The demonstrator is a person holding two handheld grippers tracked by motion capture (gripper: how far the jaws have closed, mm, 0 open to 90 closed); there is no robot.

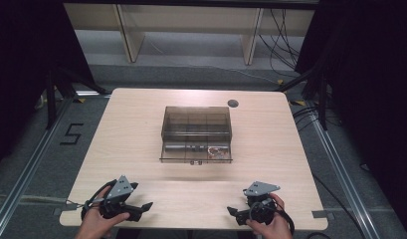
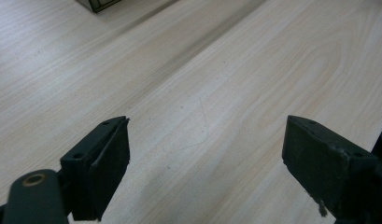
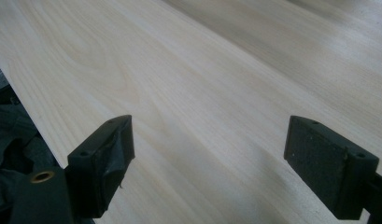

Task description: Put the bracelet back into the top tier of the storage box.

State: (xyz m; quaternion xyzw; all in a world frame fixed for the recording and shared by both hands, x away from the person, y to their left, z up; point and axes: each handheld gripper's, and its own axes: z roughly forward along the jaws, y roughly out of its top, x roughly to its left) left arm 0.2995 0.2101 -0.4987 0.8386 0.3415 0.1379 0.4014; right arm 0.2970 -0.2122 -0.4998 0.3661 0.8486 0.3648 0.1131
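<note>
Near table (image 1: 141,129) edge, both tongs agape.

box (image 2: 99,3): cut off by top edge in my left gripper view | small things inside box (image 1: 218,152): too tiny to tell | my hands (image 1: 99,224): cut off at bottom

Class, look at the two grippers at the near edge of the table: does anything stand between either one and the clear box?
Nothing visible does. Bare table lies between the left gripper, the right gripper and the clear box at the middle.
</note>
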